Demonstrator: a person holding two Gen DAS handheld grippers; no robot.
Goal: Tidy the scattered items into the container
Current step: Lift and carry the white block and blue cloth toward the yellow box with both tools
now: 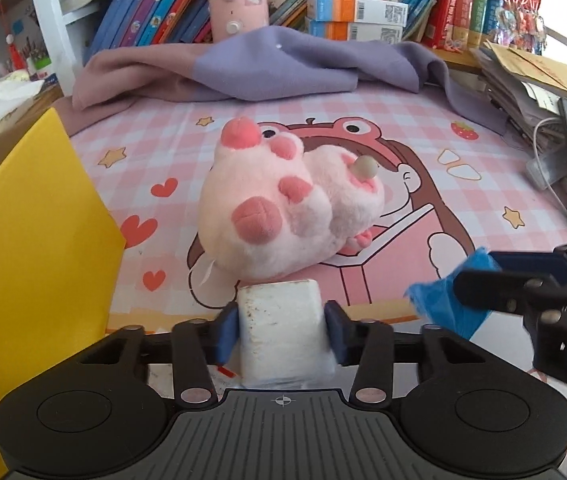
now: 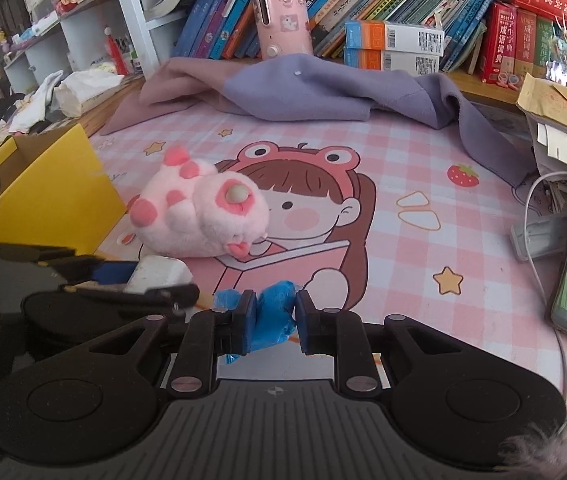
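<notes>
While the left claw [image 1: 282,322] pinches a white block [image 1: 283,320] and the right claw [image 2: 271,322] pinches a crumpled blue wad [image 2: 273,314], the yellow box [image 1: 35,248] that looks to be the container fills the left edge of the left wrist view, so the left claw is the nearer one and its load need only travel leftward. The pink plush toy [image 1: 279,204] lies on the desk [image 1: 463,184] just beyond both claws, its long axis slanting from lower left to upper right. Only the right wrist view, at middle left, shows the box's open top and the gap between box and plush
</notes>
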